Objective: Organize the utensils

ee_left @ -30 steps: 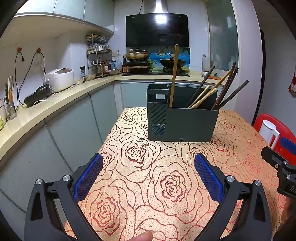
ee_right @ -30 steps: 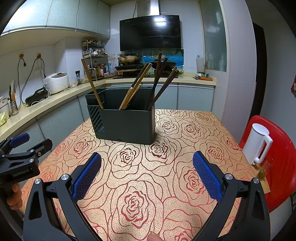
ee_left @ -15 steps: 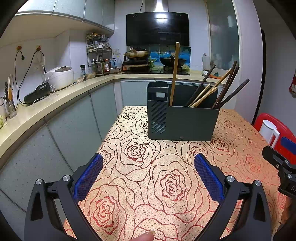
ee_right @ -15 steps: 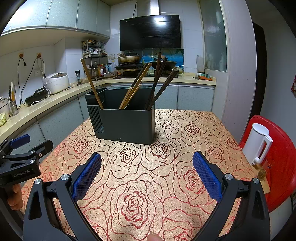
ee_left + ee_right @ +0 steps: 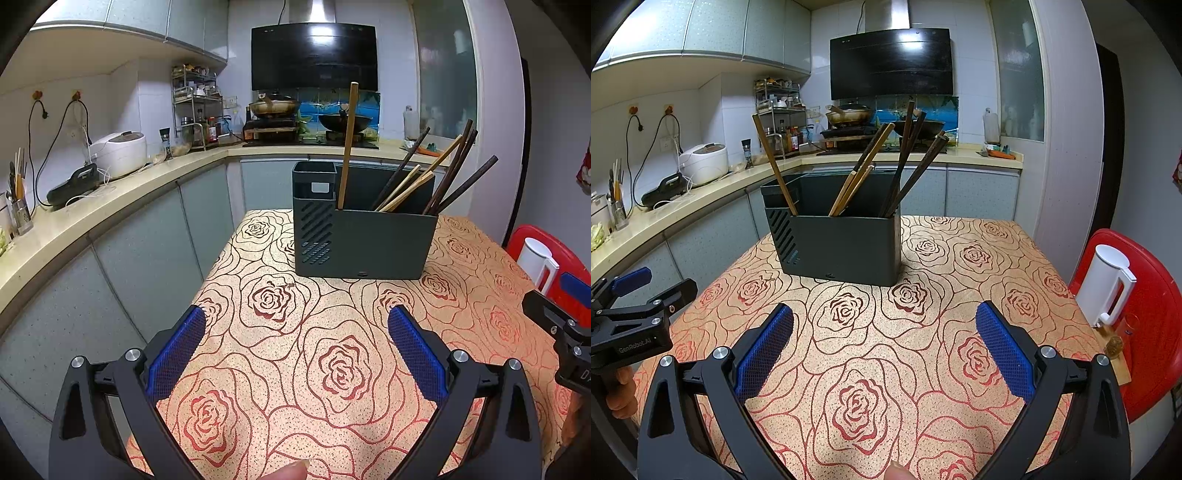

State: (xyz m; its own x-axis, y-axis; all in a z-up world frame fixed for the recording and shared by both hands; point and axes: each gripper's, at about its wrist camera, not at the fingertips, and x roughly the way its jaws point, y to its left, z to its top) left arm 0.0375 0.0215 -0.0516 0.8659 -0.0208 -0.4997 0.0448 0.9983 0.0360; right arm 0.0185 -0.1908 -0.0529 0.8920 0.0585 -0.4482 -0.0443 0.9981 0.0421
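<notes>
Rose-patterned cloth covers the table [image 5: 332,369] under both my grippers, and straight ahead of my fingers stands the dark utensil holder [image 5: 365,240], its base flat on the cloth, well beyond my tips. One light wooden stick [image 5: 347,147] rises nearly upright from the spot where the tall narrow section meets the long low one. Toward my right fingers' side a bundle of chopsticks [image 5: 428,181] — some pale, some dark brown — fans out and leans right over the holder's rim.

My left gripper [image 5: 295,332] is spread wide, blue pads [image 5: 177,354] far apart with only cloth between them, gripping nothing. My right gripper [image 5: 884,330] is spread just as wide and carries nothing; from its camera the holder [image 5: 838,247] sits ahead and slightly left of centre, with the single stick [image 5: 774,166] tilted left. Each gripper shows at the edge of the other's view — the left one [image 5: 635,317] off my right gripper's left side.

Off past my right fingers a white kettle [image 5: 1108,284] stands on a red chair [image 5: 1156,332] just beside the table. Beyond my left fingers a counter [image 5: 110,206] carries a white rice cooker [image 5: 118,153], and behind the holder hangs a black range hood [image 5: 314,57]
</notes>
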